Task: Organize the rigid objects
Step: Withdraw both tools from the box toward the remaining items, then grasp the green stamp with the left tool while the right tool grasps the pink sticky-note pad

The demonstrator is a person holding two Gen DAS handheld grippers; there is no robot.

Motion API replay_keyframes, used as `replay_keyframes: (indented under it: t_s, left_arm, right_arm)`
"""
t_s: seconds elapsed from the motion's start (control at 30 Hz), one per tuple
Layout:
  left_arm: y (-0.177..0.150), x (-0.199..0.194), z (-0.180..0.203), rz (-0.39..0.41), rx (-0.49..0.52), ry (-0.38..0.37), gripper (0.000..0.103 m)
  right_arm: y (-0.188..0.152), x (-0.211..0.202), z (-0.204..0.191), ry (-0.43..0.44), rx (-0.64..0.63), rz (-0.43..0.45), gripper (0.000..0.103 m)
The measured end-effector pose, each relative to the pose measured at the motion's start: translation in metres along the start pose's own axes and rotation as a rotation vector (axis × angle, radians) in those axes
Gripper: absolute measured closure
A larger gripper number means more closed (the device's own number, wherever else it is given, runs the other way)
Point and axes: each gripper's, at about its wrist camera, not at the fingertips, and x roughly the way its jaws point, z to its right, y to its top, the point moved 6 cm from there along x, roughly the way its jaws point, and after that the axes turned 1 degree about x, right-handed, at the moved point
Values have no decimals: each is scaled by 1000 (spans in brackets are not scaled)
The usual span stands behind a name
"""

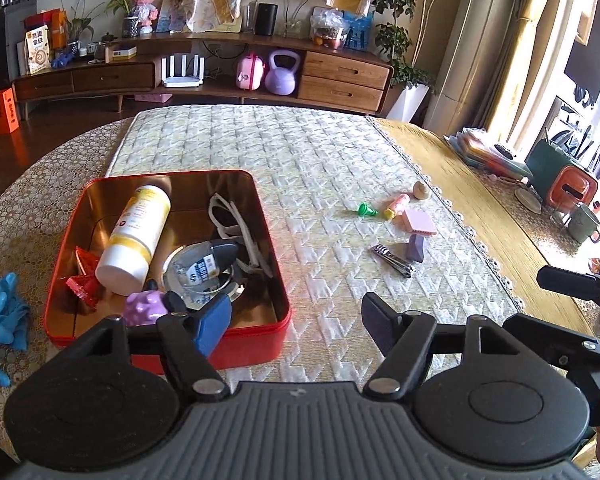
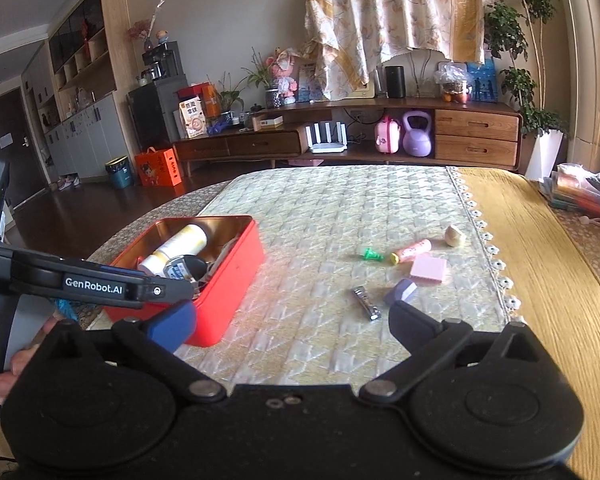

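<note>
A red tin (image 1: pixel 256 344) stands on the quilted mat at the left, holding a white-and-yellow bottle (image 1: pixel 134 236), white glasses (image 1: pixel 236 224), a blister pack (image 1: pixel 206 266) and a purple toy (image 1: pixel 144 308). Loose on the mat to the right lie a nail clipper (image 1: pixel 394 260), a purple block (image 1: pixel 415 249), a pink block (image 1: pixel 420 222), a pink tube (image 1: pixel 397 205), a green piece (image 1: pixel 367 210) and a beige lump (image 1: pixel 421 190). My left gripper (image 1: pixel 296 320) is open and empty at the tin's near right corner. My right gripper (image 2: pixel 292 322) is open and empty, just short of the nail clipper (image 2: pixel 366 302).
Blue gloves (image 1: pixel 0 312) lie left of the tin. At the far right of the yellow tablecloth (image 1: pixel 480 208) are stacked folders (image 1: pixel 488 148), a green-and-orange holder (image 1: pixel 564 176) and a mug (image 1: pixel 582 220). A wooden cabinet (image 2: pixel 340 136) lines the far wall.
</note>
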Motion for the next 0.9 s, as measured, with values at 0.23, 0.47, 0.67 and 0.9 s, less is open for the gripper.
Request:
replay_keyframes:
  t_s: [0.23, 0.47, 0.67, 0.9]
  left_arm:
    - [2, 21, 35, -1, 48, -15, 23]
    - [1, 52, 67, -33, 87, -30, 23]
    - [21, 79, 75, -36, 66, -23, 23]
    - [54, 121, 70, -49, 23, 31, 23]
  right_arm:
    - [-5, -2, 44, -64, 58, 2, 0]
    - [-17, 8, 78, -109, 76, -27, 0]
    - [-15, 23, 105, -139, 82, -40, 0]
    - [-1, 53, 121, -159, 84, -35, 0]
